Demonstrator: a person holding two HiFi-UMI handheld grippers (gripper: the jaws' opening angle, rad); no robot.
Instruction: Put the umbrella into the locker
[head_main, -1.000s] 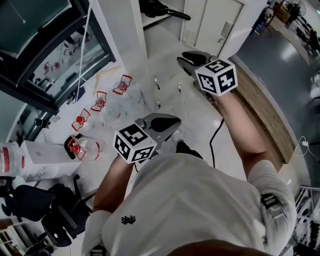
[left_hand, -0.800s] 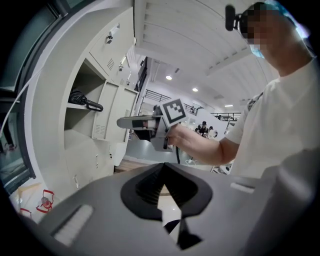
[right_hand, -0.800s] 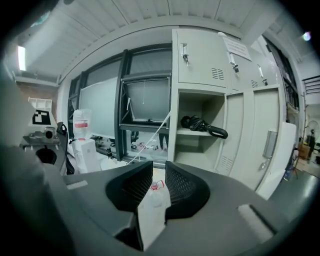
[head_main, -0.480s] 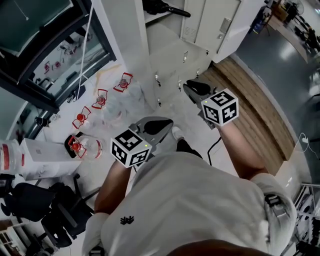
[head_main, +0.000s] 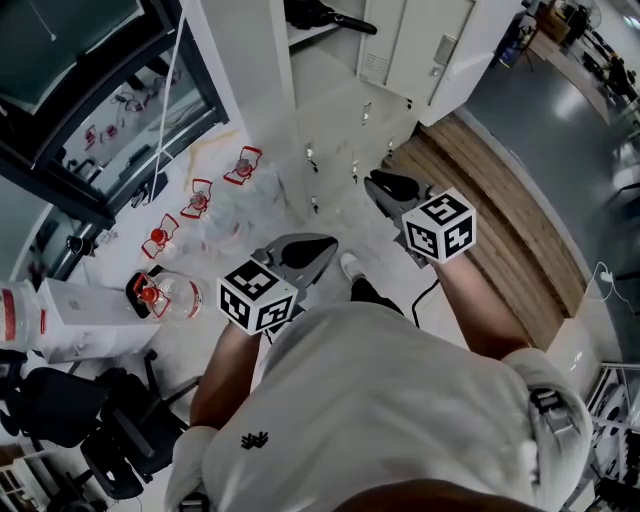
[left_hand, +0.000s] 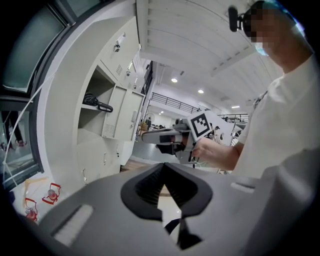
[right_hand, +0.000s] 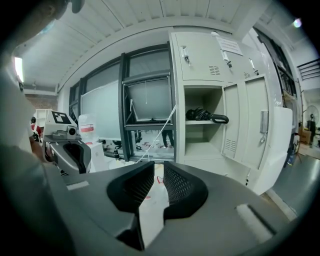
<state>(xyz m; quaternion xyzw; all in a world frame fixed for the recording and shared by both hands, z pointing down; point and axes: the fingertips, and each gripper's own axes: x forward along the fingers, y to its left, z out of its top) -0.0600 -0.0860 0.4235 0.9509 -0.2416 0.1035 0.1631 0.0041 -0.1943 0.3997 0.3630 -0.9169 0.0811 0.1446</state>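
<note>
I'm looking down on a pale glossy floor (head_main: 190, 345) at the foot of a tall bank of white metal lockers (right_hand: 210, 60). At far left a dark-framed window (head_main: 90, 130) runs along the wall. Below it a loose row of clear plastic bottles with red labels (head_main: 200, 203) sits on the floor, with a white carton (head_main: 85, 310) nearer me.

Next across is my left claw (head_main: 318, 243), with its marker cube beside my white shirt (head_main: 400, 420). Its own camera shows the ribbed black pads meeting at their tips, with nothing between them.

Further right stands the locker compartment with its white door (right_hand: 272, 145) swung wide. The folded black umbrella with a curved handle (right_hand: 206, 116) lies on that compartment's shelf, inside the locker, with its handle end poking past the front edge. It touches neither claw. In the head view it sits at the top of the picture, well beyond both sets of jaws. From the right claw's camera it lies above the jaw tips and a little to their right, well apart from them. From the left claw's camera it shows small, up and to the left.

My right claw (head_main: 372, 182) points towards the locker fronts. Its jaws are closing and all but together, with only a thin slit of floor between the pads and nothing in them. To its right a strip of wood-grain flooring (head_main: 510, 230) borders a shiny grey floor (head_main: 560, 110).
</note>
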